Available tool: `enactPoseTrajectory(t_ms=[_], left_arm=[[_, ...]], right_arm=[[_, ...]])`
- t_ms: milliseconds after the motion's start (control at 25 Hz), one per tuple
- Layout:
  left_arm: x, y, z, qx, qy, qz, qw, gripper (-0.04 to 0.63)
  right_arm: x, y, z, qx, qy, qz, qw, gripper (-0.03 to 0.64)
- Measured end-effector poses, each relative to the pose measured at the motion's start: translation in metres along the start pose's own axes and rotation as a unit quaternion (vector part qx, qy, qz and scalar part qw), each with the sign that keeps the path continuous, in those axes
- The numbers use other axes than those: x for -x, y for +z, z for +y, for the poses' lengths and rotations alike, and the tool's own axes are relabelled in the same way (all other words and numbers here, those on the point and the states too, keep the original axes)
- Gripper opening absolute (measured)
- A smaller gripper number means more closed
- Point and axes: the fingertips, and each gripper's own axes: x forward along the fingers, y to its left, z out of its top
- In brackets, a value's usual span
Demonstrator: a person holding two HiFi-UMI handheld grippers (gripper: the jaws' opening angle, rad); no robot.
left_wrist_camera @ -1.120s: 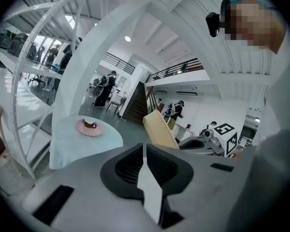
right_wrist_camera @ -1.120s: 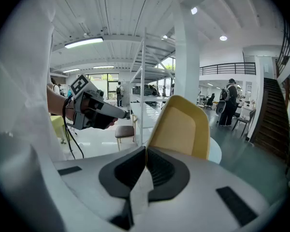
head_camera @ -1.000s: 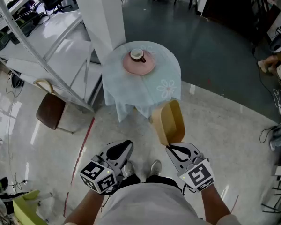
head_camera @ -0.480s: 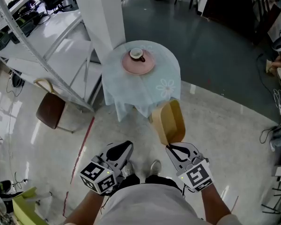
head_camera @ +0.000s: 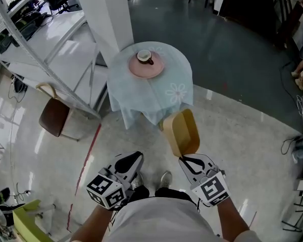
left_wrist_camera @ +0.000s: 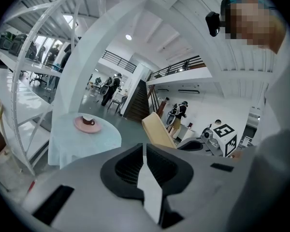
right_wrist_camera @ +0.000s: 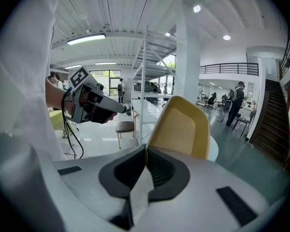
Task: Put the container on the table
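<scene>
The shallow tan-yellow plastic container (head_camera: 182, 132), smooth-walled with rounded corners, hangs at centre frame, pinched by one thin edge in the right gripper (head_camera: 185, 158). It is short of the round table (head_camera: 178, 74) higher in the frame. I'd worry about that edge grip: the slick wall could pivot or slip out on the way over. The soft pale blue cloth (head_camera: 137, 112) draping the table might snag and drag. A glossy pink plate (head_camera: 150, 69) with a small cup (head_camera: 144, 57) sits on the far side, easily knocked. The left gripper (head_camera: 131, 160), lower left, is closed on nothing.
</scene>
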Motion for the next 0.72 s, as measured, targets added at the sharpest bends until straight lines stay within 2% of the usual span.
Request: enactPoseTrajectory(t_ms=[160,720], left_arm=[[-0.009,0.0,-0.01,-0.004,0.004,-0.004,1.0,0.041],[-0.033,-0.005,-0.045,-0.02,0.021,-0.005,0.9996,0.041]], right_arm=[[0.008,-0.005,-0.01,0.008,0.002,-0.004,1.0,0.032],[0.041,-0.023,-0.039,-0.037,0.011,-0.037,0.999,0.032]])
